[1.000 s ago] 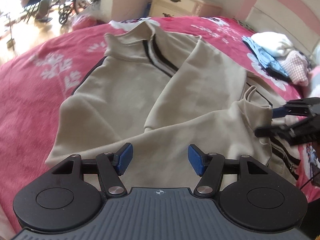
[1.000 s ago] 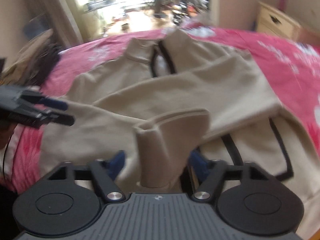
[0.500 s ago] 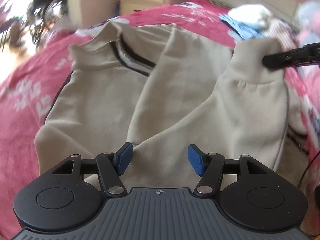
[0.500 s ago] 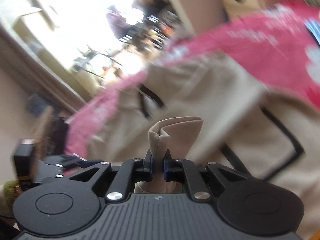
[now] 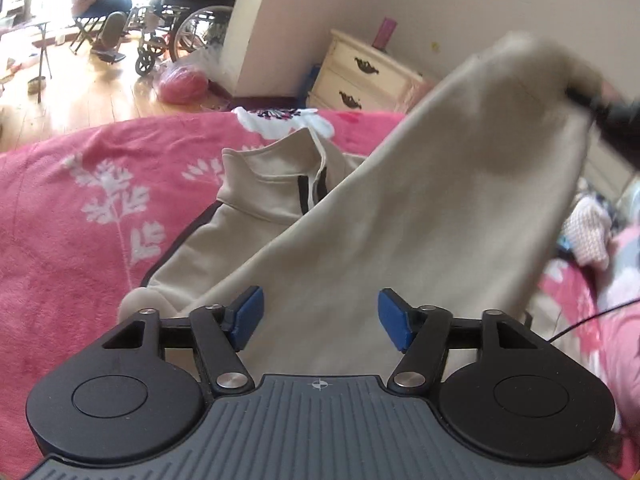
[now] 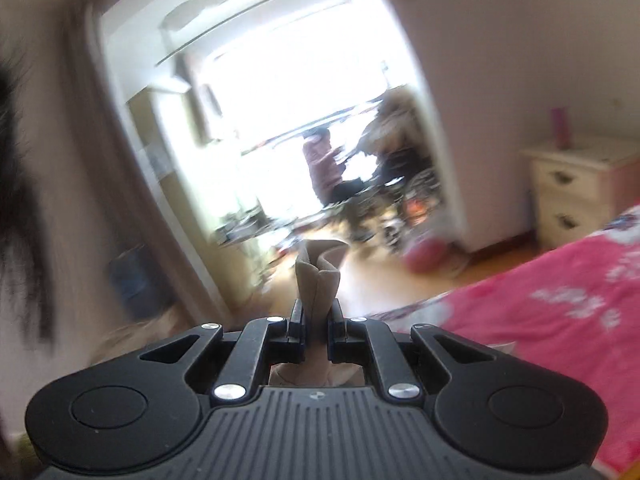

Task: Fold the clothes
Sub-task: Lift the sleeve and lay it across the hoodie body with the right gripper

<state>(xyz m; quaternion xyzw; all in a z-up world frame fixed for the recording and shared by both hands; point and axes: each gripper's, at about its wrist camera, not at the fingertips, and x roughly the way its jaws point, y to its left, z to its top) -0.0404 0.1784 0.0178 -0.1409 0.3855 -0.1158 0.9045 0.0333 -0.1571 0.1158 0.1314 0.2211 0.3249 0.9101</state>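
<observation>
A beige zip-up jacket with dark trim lies on the pink floral bed. Its sleeve is raised high to the upper right, held at the cuff by my right gripper, which shows blurred in the left wrist view. In the right wrist view my right gripper is shut on the cuff and points toward the doorway. My left gripper is open and empty, low over the base of the raised sleeve.
A cream nightstand stands beyond the bed, with a pink bottle on top. A wheelchair and a seated person are on the wooden floor at the upper left. Other clothes are piled at the right.
My right gripper closed on the sleeve cuff and lifted it high off the jacket, tilting up toward the doorway. My left gripper stayed open and shifted lower and closer over the jacket.
</observation>
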